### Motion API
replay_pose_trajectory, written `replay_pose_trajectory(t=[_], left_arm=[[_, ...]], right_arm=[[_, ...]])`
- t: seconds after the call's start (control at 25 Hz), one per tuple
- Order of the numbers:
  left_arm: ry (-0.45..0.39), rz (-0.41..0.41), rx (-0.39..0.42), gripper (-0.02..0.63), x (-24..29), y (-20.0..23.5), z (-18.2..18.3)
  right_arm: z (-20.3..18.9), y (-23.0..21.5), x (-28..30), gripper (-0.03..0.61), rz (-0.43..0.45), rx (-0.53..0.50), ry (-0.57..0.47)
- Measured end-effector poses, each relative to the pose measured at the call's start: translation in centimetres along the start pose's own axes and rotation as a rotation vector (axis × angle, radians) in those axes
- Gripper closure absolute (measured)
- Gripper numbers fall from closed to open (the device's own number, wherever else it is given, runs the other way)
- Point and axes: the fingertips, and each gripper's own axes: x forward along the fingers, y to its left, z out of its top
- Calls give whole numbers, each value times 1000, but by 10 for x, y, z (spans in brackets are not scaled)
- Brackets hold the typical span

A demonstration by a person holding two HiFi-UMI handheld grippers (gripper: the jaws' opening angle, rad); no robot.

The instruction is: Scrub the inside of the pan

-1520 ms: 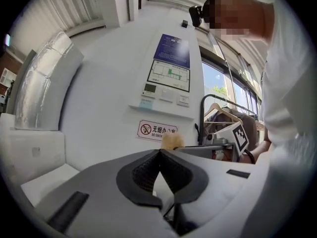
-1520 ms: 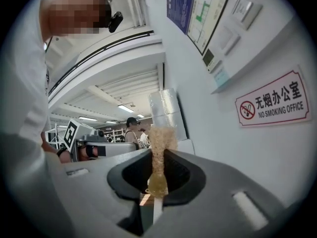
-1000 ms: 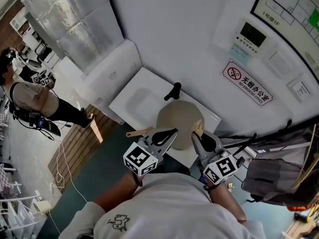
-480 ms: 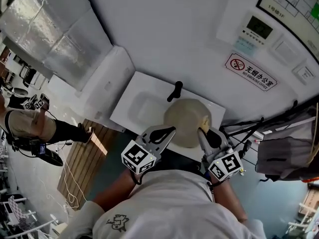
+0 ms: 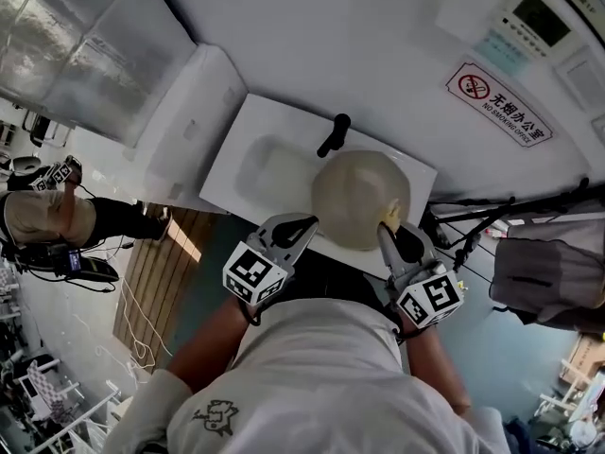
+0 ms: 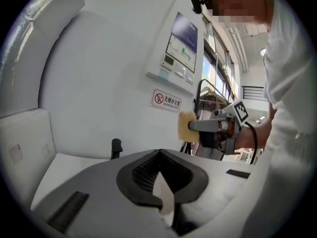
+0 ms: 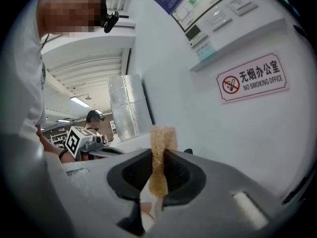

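**Inspector:** Nearest items first. What is the state of the tongs?

**Assistant:** The left tongs [image 5: 302, 223] are clenched, tips meeting. The left gripper view shows a pale sliver low in the seam, and what it is cannot be determined. The right tongs [image 5: 388, 233] are clamped on a yellow-brown sponge [image 7: 161, 143], which stands upright out of the jaws.

**Inspector:** Location of the pan?

**Assistant:** In the head view the pan [image 5: 357, 195] is round and pale beige. It lies over the white worktop [image 5: 284, 126], at 3 o'clock of a shallow basin [image 5: 269, 170]. The left tongs point at its rim from 8 o'clock — contact cannot be confirmed. The sponge sits at the rim at about 4 o'clock. Whether the pan rests on the worktop or is lifted off it cannot be told.

**Inspector:** Beyond the pan?

**Assistant:** A black lever [image 5: 333, 135] stands at the pan's 11 o'clock, near the wall. A no-smoking sign [image 5: 498, 102] is on the wall at 2 o'clock, with a control panel [image 5: 541, 12] farther out. A silver duct [image 5: 76, 55] sits at 10 o'clock. Another person [image 5: 43, 218] stands well apart on the floor at 9 o'clock.
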Motion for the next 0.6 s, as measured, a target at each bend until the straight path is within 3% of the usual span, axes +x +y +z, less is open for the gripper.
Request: replay_pose_trajectory(t=[0.6], left_arm=[[312,102,-26,612,18,52,-133]], right_arm=[[-60,-51,46,523,82,68,145]])
